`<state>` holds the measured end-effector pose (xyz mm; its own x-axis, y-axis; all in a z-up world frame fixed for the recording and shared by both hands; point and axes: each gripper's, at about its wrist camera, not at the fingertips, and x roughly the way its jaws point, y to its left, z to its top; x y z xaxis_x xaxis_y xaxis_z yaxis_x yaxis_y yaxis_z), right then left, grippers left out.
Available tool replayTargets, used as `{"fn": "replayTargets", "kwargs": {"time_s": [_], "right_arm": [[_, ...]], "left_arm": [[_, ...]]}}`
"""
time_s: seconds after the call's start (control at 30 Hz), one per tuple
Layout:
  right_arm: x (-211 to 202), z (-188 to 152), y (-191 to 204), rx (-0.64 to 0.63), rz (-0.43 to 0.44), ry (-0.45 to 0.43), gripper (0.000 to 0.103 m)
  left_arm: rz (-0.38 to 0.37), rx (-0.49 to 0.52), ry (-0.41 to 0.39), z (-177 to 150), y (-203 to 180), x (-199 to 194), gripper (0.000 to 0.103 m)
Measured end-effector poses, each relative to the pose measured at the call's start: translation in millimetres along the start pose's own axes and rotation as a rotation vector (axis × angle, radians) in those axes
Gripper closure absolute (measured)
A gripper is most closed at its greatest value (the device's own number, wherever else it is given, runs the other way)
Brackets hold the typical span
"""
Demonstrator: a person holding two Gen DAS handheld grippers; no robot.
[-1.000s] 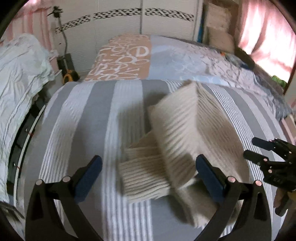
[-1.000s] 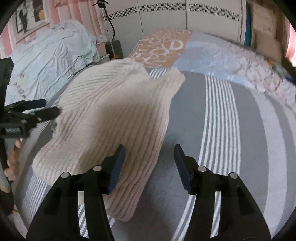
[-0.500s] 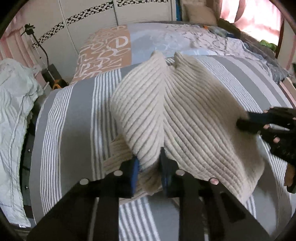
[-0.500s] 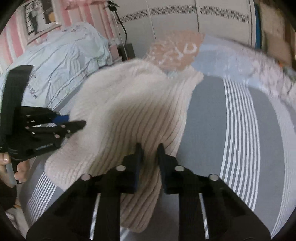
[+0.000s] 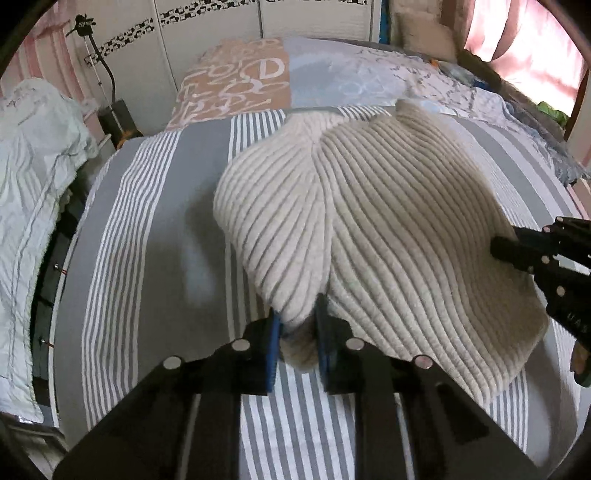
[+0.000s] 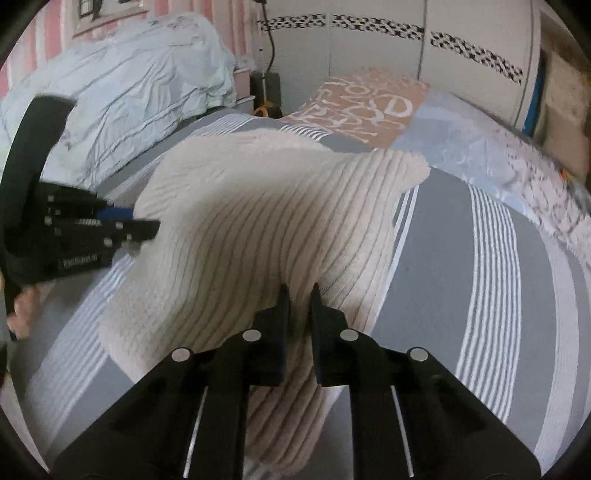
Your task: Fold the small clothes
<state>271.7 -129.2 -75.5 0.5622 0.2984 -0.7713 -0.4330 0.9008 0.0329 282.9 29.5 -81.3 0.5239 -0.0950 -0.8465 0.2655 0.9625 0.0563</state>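
Since a second ago, when both tools were hanging wide apart over it, the cream ribbed sweater [image 5: 388, 221] is now being pinched at two spots and its body is being lifted clear of the grey-and-white striped bedcover [image 5: 147, 240]. It is showing a thick, soft knit with broad raised ribs that are fanning outward from each pinch, and a deep crease is running up its middle from the left gripper [image 5: 298, 325], splitting the cloth into two rounded lobes. That gripper is closing narrowly on a bunched fold at the sweater's near edge, its blue-lined fingers [image 5: 274, 343] pressing the knit from both sides. Over at the sweater's right edge, the right gripper [image 6: 298, 299] is likewise clamping narrowly on a gathered ridge of the fabric, with the ribs curving away from its black tips. Most of the garment is hanging and billowing between the two holds, while its far end is still touching the bedcover near the patterned pillow [image 5: 236, 85] printed with large pale letters on a tan ground. Beyond the sweater, on its left side, a rumpled pale-green duvet [image 6: 122, 81] is lying heaped beside the bed. Past the pillow, white wardrobe doors [image 6: 388, 44] with a black-and-white checked band are standing behind the bed, and a pink curtain [image 5: 517, 33] is glowing off to the sweater's right.
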Motion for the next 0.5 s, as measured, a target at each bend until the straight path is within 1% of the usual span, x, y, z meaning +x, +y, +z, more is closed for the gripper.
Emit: {"fn": "replayTargets", "kwargs": {"time_s": [0.1,0.2,0.27,0.3,0.33,0.37,0.43,0.47,0.5], "right_arm": [[-4,-2,10,-0.027,-0.028,0.004,0.091],[-8,-14,7,-0.049,-0.041,0.006,0.088],[-12,-19,6,-0.068,-0.056,-0.006,0.083],[-17,-21,4,-0.068,-0.062,-0.012,0.076],[-22,-22,3,-0.062,-0.06,-0.02,0.074],[-27,-23,-2,-0.054,-0.059,-0.029,0.073],[-34,-27,-12,-0.024,-0.073,-0.032,0.071],[-35,-29,-14,-0.02,-0.071,-0.029,0.07],[-33,-32,-14,-0.022,-0.068,-0.016,0.07]], "left_arm": [[0.012,-0.007,0.012,-2,2,4,0.085],[0.011,0.003,0.008,-10,-1,-1,0.085],[0.008,-0.001,0.004,-10,-3,-1,0.084],[0.016,0.002,-0.001,-7,-5,-1,0.084],[0.021,0.004,-0.008,-5,-6,-2,0.084],[0.02,0.004,-0.015,-4,-7,-6,0.081],[0.028,0.004,-0.045,-3,-9,-19,0.067],[0.039,0.008,-0.064,-2,-9,-24,0.05],[0.052,0.02,-0.093,-2,-12,-33,0.037]]}}
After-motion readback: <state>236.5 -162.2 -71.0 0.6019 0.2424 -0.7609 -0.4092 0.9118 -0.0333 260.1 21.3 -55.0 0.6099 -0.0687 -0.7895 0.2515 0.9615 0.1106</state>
